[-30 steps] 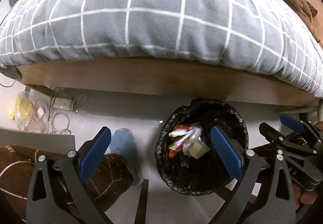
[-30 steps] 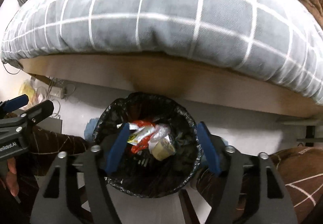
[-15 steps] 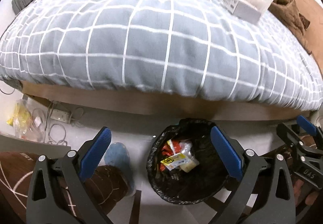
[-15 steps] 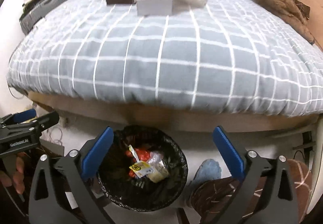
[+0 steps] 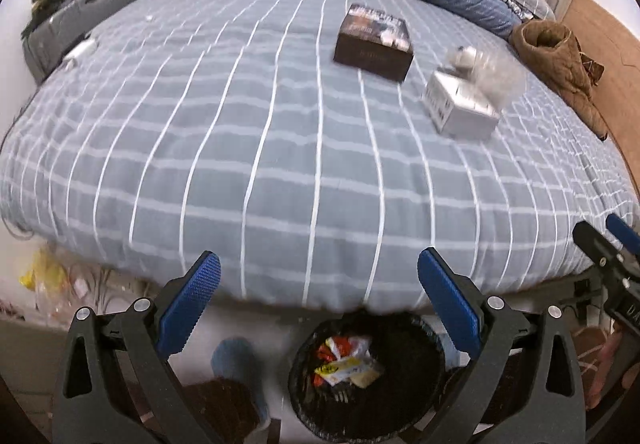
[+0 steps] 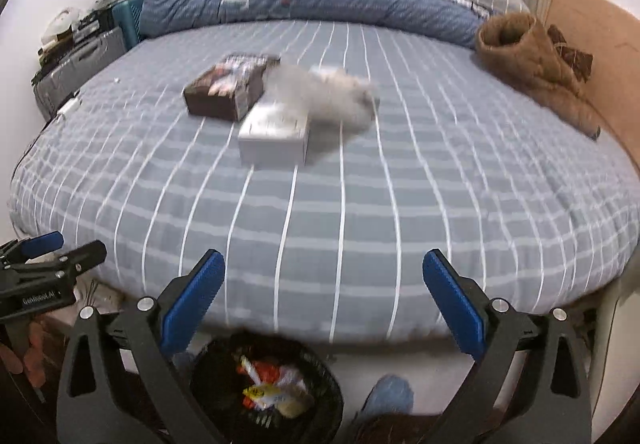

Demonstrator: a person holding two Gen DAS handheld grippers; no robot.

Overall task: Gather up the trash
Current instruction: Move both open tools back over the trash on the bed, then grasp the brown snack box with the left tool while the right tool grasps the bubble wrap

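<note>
Left gripper (image 5: 319, 304): your jaws stand wide and empty above the trash bin (image 5: 368, 376); the white box (image 5: 460, 108) lies ahead and to the right on the bed (image 5: 240, 164).

Right gripper (image 6: 322, 304): equally wide, empty. The box (image 6: 274, 134) sits almost straight ahead, long axis crosswise; this hand looks better placed.

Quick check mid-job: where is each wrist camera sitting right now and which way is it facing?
Left wrist: on the left gripper, above the bin, facing down and forward over the bed; own open fingers show, plus the right gripper at right edge.
Right wrist: on the right gripper, same facing; own open fingers show, plus the left gripper at left edge.
Shared: bin, bed, brown box, white box, brown coat.
</note>
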